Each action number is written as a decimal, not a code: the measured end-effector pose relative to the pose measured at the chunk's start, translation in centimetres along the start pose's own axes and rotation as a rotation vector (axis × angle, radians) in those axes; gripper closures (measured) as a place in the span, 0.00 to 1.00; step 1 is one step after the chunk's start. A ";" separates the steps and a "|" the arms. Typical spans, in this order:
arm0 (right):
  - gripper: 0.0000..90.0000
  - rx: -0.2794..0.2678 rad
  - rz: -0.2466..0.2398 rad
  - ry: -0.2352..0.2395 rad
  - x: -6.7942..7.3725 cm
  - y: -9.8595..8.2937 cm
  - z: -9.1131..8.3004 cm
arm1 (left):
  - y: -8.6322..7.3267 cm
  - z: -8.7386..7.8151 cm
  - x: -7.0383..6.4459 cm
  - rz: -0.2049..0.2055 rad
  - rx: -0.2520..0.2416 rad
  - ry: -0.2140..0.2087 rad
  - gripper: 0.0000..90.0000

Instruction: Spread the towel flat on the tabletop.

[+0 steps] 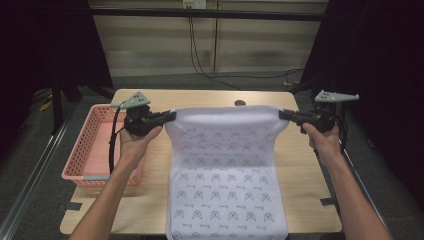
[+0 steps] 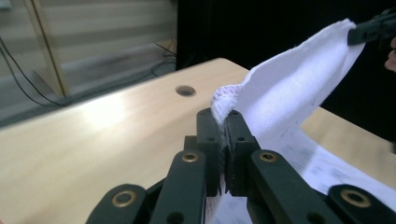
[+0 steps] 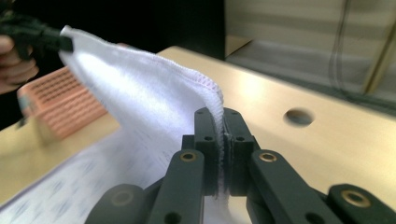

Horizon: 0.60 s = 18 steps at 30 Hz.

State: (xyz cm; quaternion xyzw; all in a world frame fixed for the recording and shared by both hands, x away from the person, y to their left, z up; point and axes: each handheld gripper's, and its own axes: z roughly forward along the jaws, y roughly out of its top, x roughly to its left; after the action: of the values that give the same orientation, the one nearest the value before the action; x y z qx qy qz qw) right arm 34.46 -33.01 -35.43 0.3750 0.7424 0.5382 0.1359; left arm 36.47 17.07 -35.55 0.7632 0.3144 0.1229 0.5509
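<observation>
Counting it off: one white cloth with a small grey-blue printed pattern [image 1: 225,170], stretched between the two grippers. Two black two-jaw hand-held grippers: the left gripper [image 1: 171,115] clamps one top corner, the right gripper [image 1: 283,114] clamps the other. Two hands, one per gripper. One pink plastic lattice basket [image 1: 85,145], just outboard of the left gripper. One light wooden table [image 1: 310,185] beneath both, with one round hole [image 1: 240,103] just beyond the cloth's edge between them.
</observation>
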 end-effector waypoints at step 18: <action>0.96 0.271 0.083 0.120 5.8 -12.9 -2.7 | -11.9 -2.3 -6.0 -0.096 0.235 -0.097 0.96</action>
State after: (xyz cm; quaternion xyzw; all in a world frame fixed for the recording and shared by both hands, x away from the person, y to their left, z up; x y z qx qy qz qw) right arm 23.56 -32.56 -44.84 0.3872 0.7989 0.4599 0.0171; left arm 26.48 17.46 -44.69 0.8115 0.3361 0.0217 0.4776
